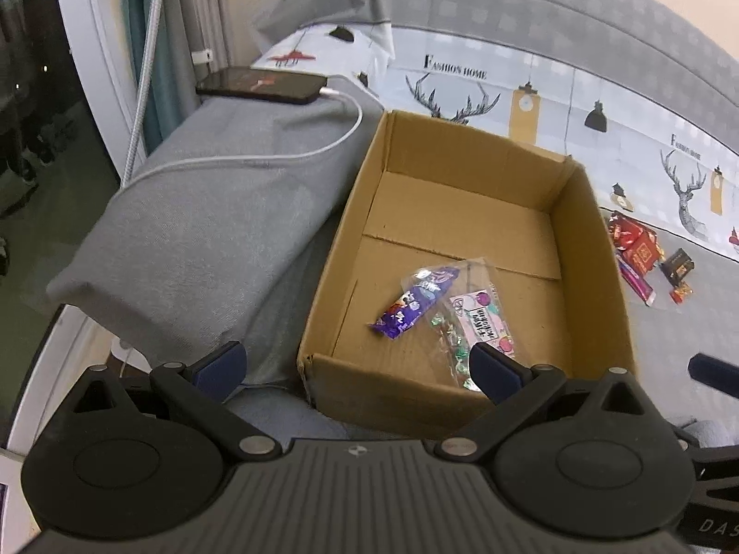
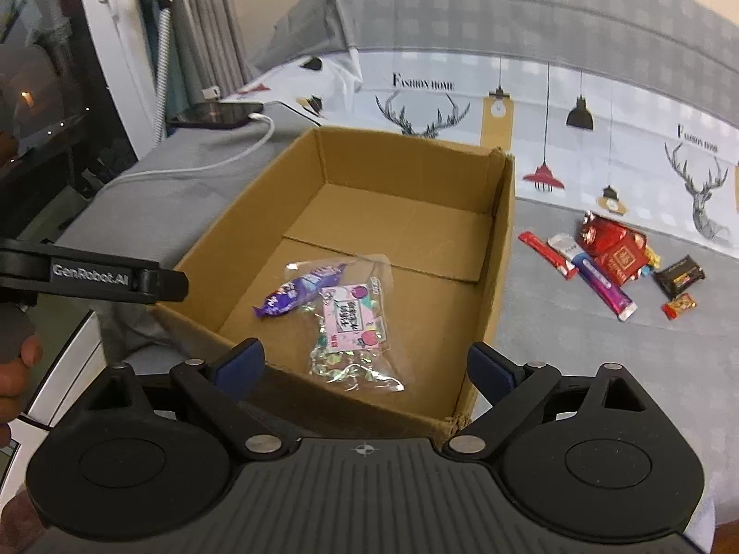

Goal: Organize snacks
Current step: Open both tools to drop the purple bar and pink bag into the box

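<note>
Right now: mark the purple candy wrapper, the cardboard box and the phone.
purple candy wrapper (image 2: 298, 295), right wrist view, middle of wrapper.
cardboard box (image 2: 503, 249), right wrist view, outer right wall.
phone (image 1: 258, 83), left wrist view, screen centre.

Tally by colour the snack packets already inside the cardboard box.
Purple wrapper: 1
Clear bag with pink label: 1
Total in the cardboard box: 2

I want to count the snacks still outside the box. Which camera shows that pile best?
The right wrist view: the snack pile lies spread out and unhidden on the bed, right of the cardboard box. The left wrist view shows the pile smaller, squeezed near the edge.
</note>
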A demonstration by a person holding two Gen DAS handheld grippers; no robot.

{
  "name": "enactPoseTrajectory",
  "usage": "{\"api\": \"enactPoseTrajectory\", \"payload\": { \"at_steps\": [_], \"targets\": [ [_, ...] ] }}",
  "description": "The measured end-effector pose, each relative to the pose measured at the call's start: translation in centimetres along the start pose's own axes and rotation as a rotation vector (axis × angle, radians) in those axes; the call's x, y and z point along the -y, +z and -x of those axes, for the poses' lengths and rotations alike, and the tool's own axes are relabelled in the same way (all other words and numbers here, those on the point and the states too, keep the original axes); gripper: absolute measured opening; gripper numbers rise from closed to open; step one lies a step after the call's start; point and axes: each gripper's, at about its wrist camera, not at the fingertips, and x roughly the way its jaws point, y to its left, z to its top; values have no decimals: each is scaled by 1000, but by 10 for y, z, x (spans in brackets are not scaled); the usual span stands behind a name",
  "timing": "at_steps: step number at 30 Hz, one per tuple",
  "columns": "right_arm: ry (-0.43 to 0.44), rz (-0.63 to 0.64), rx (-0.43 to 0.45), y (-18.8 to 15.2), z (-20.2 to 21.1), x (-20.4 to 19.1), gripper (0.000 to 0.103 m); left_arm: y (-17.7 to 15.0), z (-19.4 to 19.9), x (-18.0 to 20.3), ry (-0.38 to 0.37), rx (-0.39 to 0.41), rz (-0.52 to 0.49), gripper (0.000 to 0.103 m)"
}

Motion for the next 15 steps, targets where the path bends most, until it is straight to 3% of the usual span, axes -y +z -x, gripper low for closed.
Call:
{"api": "enactPoseTrajectory", "payload": {
  "at_steps": [15],
  "targets": [
    [-10,0,118,-21,72,-7,103,-32,60,27,-4,43,-35,103]
  ]
}}
